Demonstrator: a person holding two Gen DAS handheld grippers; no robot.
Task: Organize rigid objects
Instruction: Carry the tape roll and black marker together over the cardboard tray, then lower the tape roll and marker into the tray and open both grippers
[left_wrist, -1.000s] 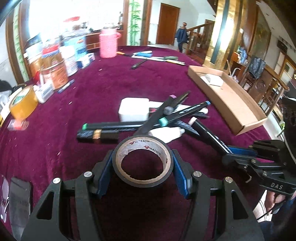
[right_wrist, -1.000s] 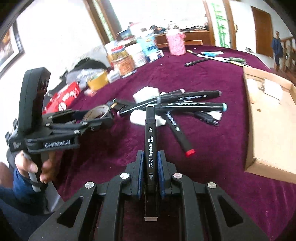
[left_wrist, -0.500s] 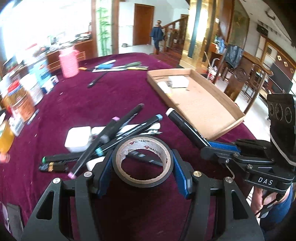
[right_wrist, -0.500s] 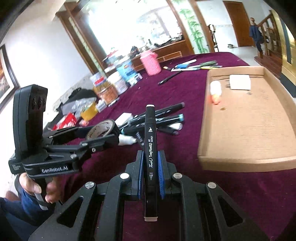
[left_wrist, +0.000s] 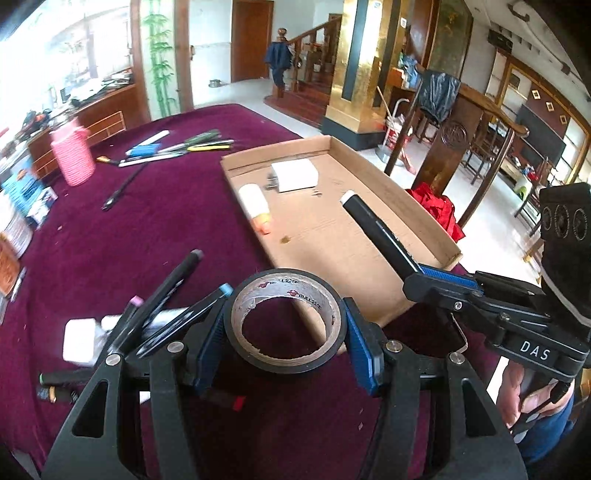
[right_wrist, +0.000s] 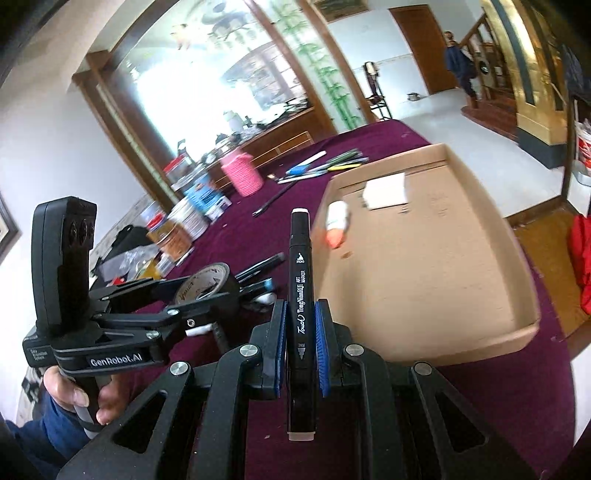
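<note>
On the round table under a maroon velvet cloth (left_wrist: 155, 229), the shallow brown cardboard tray (left_wrist: 436, 236) lies toward 2 o'clock in the left wrist view. In the tray, a white square block (left_wrist: 295, 175) sits at its far end, with a white cylindrical tube (left_wrist: 255, 205) just beside it at 8 o'clock. A pile of black markers (left_wrist: 162, 299) lies at 9 o'clock. A pink ribbed cup (left_wrist: 72, 155) stands at 10 o'clock, loose pens (left_wrist: 177, 147) to its right.

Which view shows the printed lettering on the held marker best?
The right wrist view: the marker runs lengthwise between the right gripper fingers, label facing the camera. The left wrist view shows the marker only side-on, over the cardboard tray, lettering unreadable.
</note>
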